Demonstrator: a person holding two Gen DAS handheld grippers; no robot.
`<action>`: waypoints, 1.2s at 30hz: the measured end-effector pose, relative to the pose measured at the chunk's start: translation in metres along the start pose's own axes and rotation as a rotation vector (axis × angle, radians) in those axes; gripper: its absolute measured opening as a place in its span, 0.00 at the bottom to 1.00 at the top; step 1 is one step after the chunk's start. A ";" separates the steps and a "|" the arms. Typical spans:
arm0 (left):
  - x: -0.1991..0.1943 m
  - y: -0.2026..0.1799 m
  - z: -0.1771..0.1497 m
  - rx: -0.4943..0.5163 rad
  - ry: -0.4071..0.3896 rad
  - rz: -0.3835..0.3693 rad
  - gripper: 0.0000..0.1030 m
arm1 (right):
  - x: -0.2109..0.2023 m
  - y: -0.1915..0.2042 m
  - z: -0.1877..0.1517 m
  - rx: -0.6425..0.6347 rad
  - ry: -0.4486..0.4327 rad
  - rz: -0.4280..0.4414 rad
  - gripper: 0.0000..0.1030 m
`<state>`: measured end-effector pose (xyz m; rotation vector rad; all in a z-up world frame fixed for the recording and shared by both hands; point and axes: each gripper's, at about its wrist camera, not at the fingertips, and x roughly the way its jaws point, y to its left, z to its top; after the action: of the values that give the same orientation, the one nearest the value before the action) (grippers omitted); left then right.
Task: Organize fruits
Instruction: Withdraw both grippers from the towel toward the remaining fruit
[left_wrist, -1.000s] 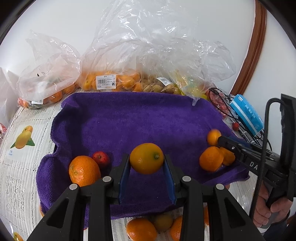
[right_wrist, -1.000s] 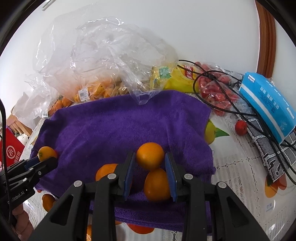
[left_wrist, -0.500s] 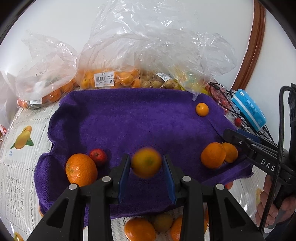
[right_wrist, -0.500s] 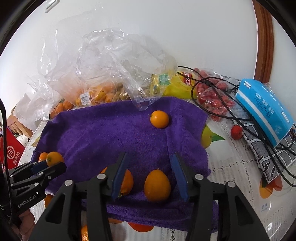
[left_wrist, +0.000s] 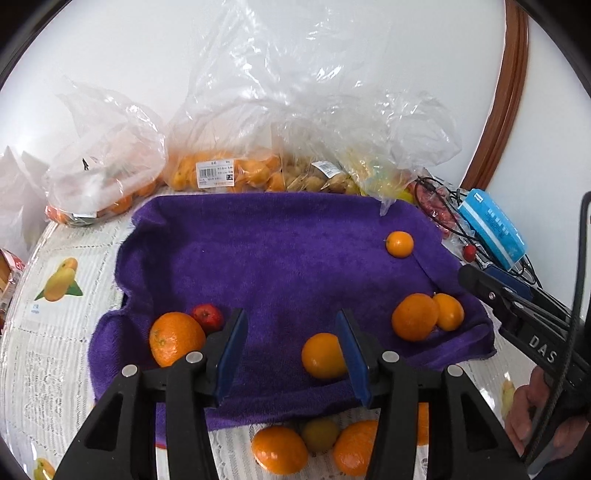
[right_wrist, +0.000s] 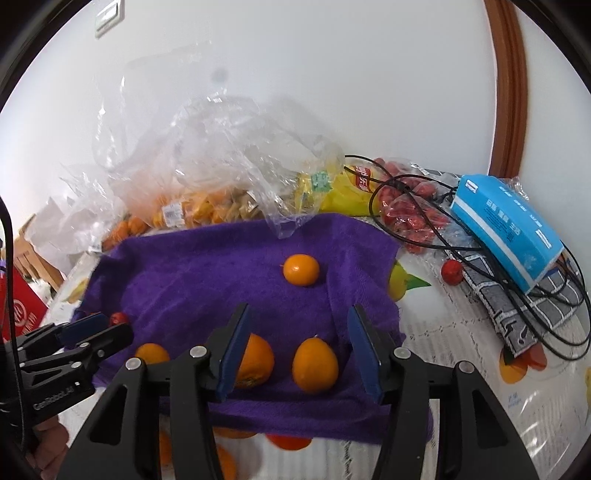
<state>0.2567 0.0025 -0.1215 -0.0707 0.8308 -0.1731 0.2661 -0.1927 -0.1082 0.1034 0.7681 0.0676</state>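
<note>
A purple towel (left_wrist: 280, 258) holds several oranges. My left gripper (left_wrist: 291, 352) is open above its near edge, jaws still opening. A loose orange (left_wrist: 321, 356) lies on the towel beside the right finger, and no pad presses on it. A big orange (left_wrist: 177, 338) and a small red fruit (left_wrist: 207, 316) sit to the left. My right gripper (right_wrist: 300, 349) is open too, jaws opening, over an egg-shaped orange (right_wrist: 315, 365) that rests on the towel (right_wrist: 207, 273). Another orange (right_wrist: 258, 360) is half hidden by its left finger. A small orange (right_wrist: 301, 269) lies farther back.
Clear plastic bags of fruit (left_wrist: 229, 173) line the wall behind the towel. A blue packet (right_wrist: 506, 236), black cables (right_wrist: 417, 218) and a bag of red fruit (right_wrist: 410, 218) crowd the right side. Several oranges (left_wrist: 280, 448) lie on the tablecloth before the towel. A red box (right_wrist: 22, 310) stands at left.
Both grippers have opened and let go of their oranges. The left one's orange dropped onto the towel; the right one's small orange now lies toward the towel's far right.
</note>
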 end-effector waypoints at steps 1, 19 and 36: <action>-0.003 0.000 0.000 0.001 -0.003 -0.002 0.47 | -0.004 0.001 0.000 0.002 -0.002 -0.003 0.52; -0.058 0.042 -0.045 -0.036 0.002 0.056 0.51 | -0.062 0.048 -0.045 -0.064 0.093 0.009 0.58; -0.059 0.074 -0.072 -0.080 0.056 0.059 0.51 | -0.032 0.067 -0.088 -0.095 0.184 0.048 0.43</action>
<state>0.1734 0.0866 -0.1368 -0.1164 0.8945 -0.0863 0.1807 -0.1229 -0.1410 0.0252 0.9449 0.1613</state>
